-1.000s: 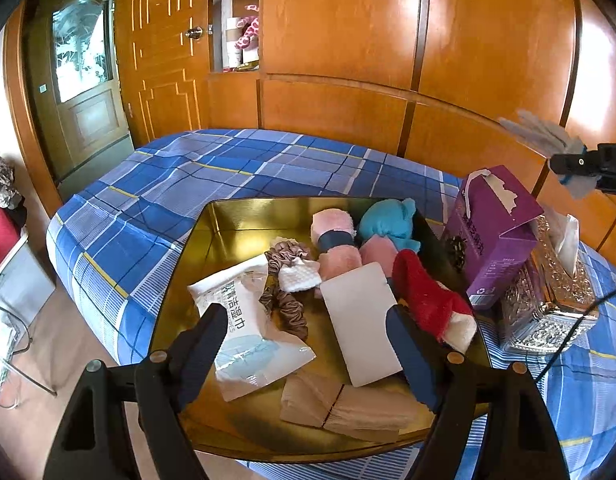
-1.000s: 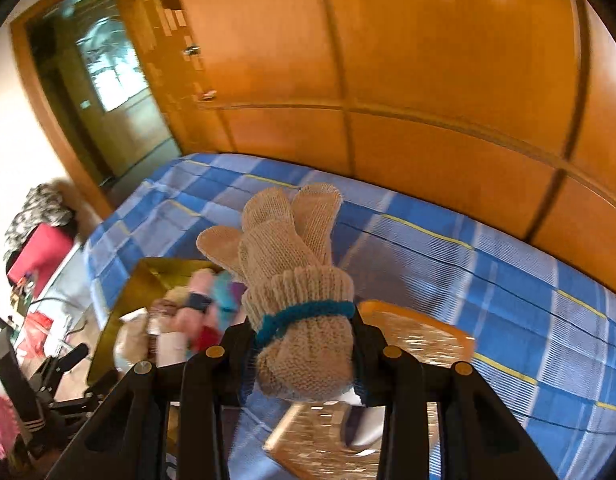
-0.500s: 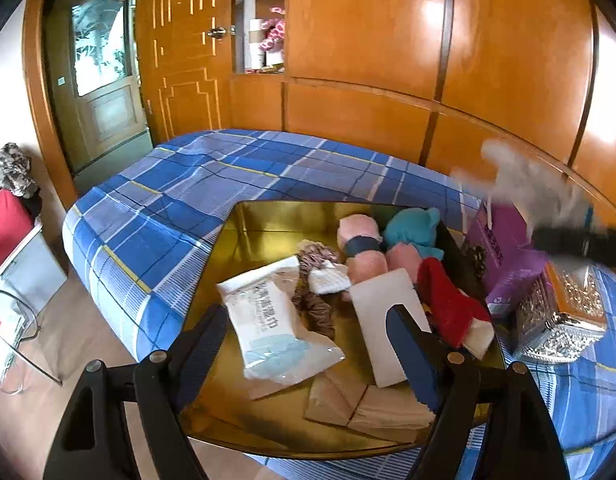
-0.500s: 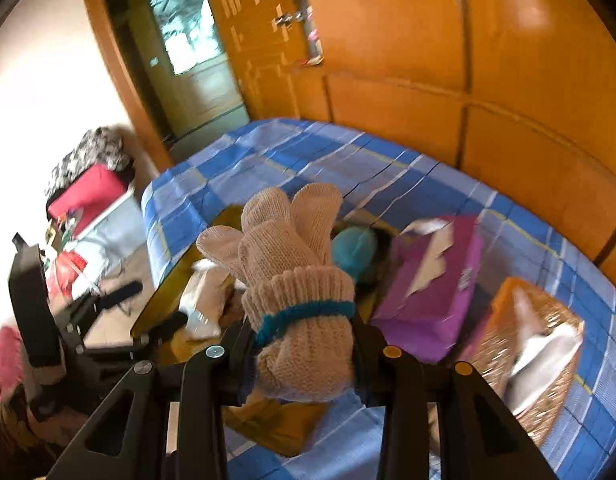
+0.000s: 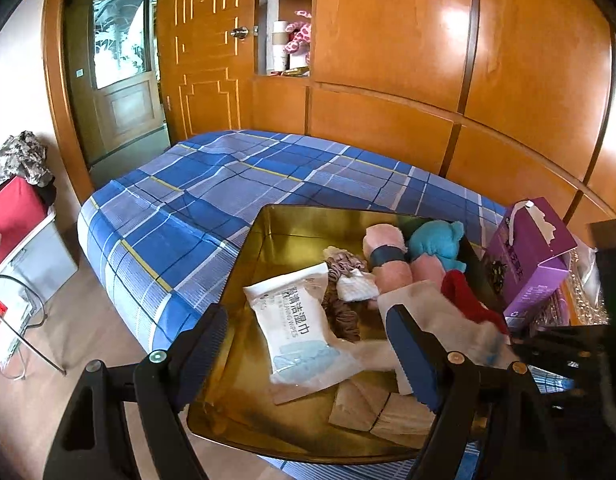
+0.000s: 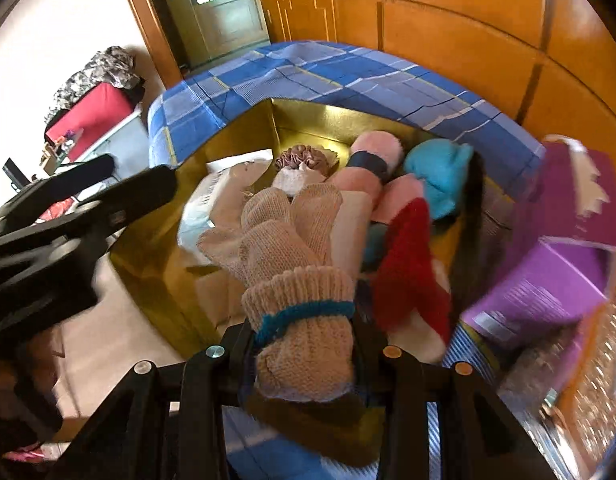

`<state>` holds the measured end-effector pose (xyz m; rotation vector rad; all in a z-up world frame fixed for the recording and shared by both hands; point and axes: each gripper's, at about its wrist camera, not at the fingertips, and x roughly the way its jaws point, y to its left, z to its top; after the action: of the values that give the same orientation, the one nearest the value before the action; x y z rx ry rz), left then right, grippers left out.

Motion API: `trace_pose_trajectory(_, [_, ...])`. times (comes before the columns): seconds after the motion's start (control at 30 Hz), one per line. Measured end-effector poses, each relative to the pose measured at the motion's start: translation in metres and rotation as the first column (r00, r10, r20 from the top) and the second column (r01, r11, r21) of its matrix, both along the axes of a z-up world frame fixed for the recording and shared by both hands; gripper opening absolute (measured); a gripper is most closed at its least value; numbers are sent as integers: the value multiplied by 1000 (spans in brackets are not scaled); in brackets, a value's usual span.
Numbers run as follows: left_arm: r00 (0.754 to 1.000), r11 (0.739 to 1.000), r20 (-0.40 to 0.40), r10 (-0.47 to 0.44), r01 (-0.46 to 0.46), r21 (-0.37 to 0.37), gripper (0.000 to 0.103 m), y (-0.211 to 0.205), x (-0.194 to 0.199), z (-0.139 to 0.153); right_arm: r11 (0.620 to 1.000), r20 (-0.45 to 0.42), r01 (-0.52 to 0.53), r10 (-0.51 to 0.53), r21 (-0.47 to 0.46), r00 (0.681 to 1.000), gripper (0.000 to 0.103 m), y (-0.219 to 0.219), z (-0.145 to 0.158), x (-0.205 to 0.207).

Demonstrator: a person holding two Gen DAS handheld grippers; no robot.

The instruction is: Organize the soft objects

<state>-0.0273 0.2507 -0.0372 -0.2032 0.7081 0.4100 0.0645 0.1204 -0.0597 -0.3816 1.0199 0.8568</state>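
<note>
Beige glove (image 6: 292, 264) in right claw (image 6: 304, 356), now over gold tray (image 6: 148, 248).

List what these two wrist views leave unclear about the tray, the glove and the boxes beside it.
- Tray: its near right corner, in the left wrist view, is covered by the left gripper.
- Glove: its cuff end, in the right wrist view, sits hidden between the right gripper's jaws.
- Purple tissue box: motion blur smears its print in the right wrist view.
- Silver box: mostly blocked by the black rig in the left wrist view.

Home bedroom, plaid-covered bed (image 5: 228, 184), wooden wardrobe wall (image 5: 388, 60), panelled door (image 5: 120, 80)
</note>
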Motion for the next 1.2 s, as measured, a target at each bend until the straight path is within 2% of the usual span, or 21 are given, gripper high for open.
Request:
trace_pose_trajectory(0.23, [1000, 1000, -2, 17, -17, -10, 83, 6, -1, -2, 998, 44, 57, -55, -39, 997, 38, 24, -16, 22])
trace_pose_trajectory(0.4, [1000, 1000, 3, 22, -22, -12, 86, 6, -3, -2, 999, 80, 45, -43, -26, 996, 41, 24, -17, 13])
trace_pose_trajectory(0.5, [1000, 1000, 7, 24, -24, -6, 90, 4, -4, -1, 999, 83, 46, -46, 4, 996, 46, 15, -14, 6])
trace_pose_trajectory(0.63, [999, 1000, 26, 24, -24, -2, 96, 0, -6, 4, 997, 136, 71, -74, 27, 988, 61, 4, -2, -6])
trace_pose_trajectory(0.7, [999, 1000, 34, 19, -20, 5, 96, -2, -7, 7, 995, 166, 78, -87, 59, 982, 64, -4, 7, -13])
trace_pose_trajectory(0.77, [999, 1000, 40, 17, -18, 11, 99, -5, -7, 9, 992, 198, 102, -116, 77, 973, 68, -12, 15, -19])
trace_pose_trajectory(0.87, [999, 1000, 49, 14, -15, 17, 101, -9, -9, 11, 980, 235, 168, -188, 102, 954, 68, -27, 23, -25])
trace_pose_trajectory(1.07, [996, 1000, 89, -2, 0, 27, 103, -23, -15, 19, 942, 306, 294, -331, 160, 893, 68, -63, 37, -39])
trace_pose_trajectory(1.2, [995, 999, 100, -20, 17, 37, 103, -36, -17, 22, 903, 316, 380, -427, 201, 847, 68, -87, 42, -40])
